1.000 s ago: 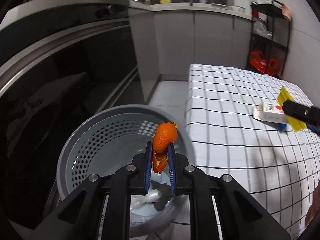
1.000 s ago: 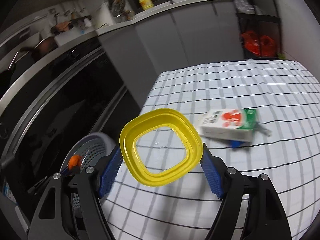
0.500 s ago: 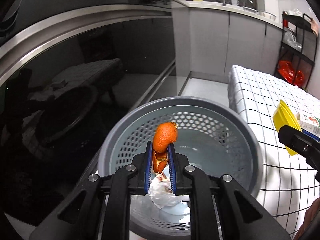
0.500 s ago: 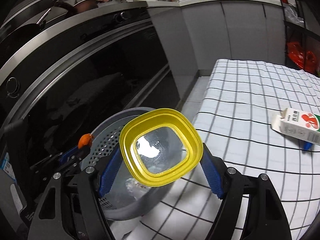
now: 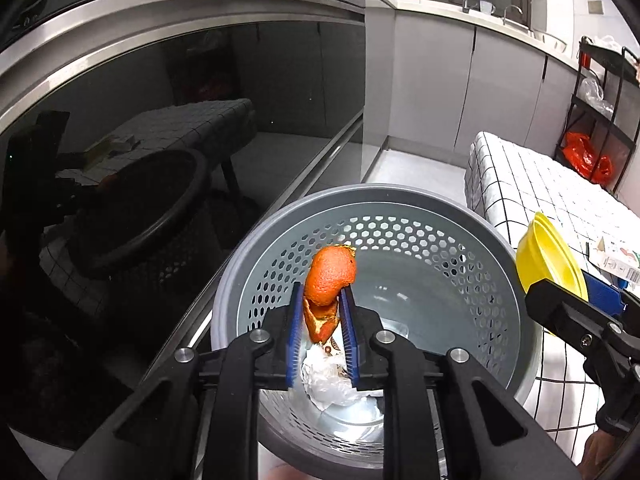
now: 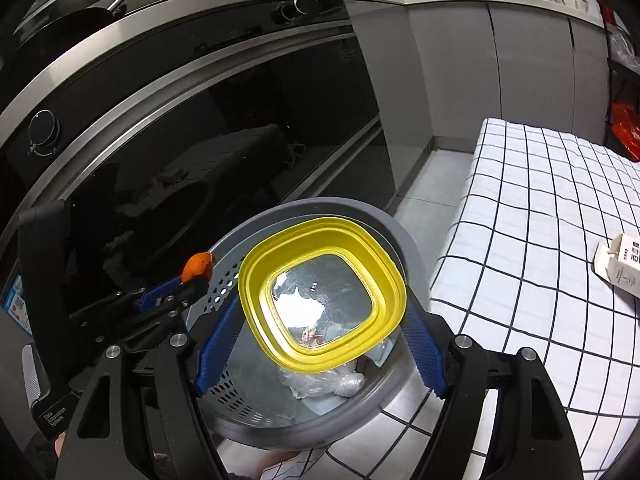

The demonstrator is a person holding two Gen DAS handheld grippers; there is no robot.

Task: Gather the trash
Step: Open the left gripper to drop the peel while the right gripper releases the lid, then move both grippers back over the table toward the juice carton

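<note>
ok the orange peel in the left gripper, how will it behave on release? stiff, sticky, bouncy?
The curled orange citrus peel looks thin and light, so it probably drops straight into the grey perforated plastic bin below. It holds its curl above the left gripper, so likely semi-stiff, not floppy. The torn inner side may cling briefly to a blue finger pad.

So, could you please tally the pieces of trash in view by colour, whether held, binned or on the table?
Orange: 1, orange peel
Yellow: 1, yellow lid
White: 2, crumpled wrapper, carton
Total: 4
</note>
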